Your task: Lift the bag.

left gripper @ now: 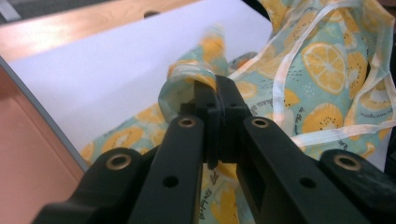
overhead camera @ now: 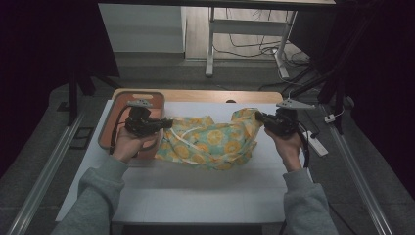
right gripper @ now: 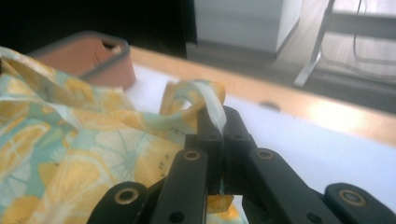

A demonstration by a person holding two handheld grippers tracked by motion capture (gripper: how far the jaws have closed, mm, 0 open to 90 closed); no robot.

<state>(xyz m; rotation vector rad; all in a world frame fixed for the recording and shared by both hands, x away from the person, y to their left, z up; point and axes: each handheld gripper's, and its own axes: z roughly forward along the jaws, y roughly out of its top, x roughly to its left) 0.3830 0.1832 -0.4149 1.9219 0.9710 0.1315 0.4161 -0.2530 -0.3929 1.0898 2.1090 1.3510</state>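
**Cloth pinched at both ends, lying across the white mat**

Cloth (overhead camera: 210, 142) (teal, orange-slice print, white trim) sits mid-table on the white mat (overhead camera: 195, 191), bunched, spanning between the two grippers.

High view: left gripper (overhead camera: 166, 122) is at the cloth's left edge, over the near rim of the salmon tray (overhead camera: 122, 105); right gripper (overhead camera: 259, 117) is at the cloth's right top corner. Jaw gap not readable from up there, too small and dark.

Left gripper view settles it: jaws closed tight, a fold of cloth (left gripper: 196, 74) clamped between the tips, rest of the fabric spread out to the right with the trim looping across. Tray wall (left gripper: 28, 140) is just beside, on the left.

Right gripper view: jaws also closed, white-trimmed edge of cloth (right gripper: 205, 100) nipped at the tips and curling over them. Tray (right gripper: 93, 58) shows beyond the fabric, with a handle cutout in its end wall.

Surroundings: wooden table edge (overhead camera: 195, 95) behind the mat, white cabinet (overhead camera: 142, 29) and a desk frame (overhead camera: 210, 44) with cables on the floor further back. A white power strip (overhead camera: 315, 142) lies just right of the right hand (overhead camera: 288, 147). Grey sleeves enter from the bottom.
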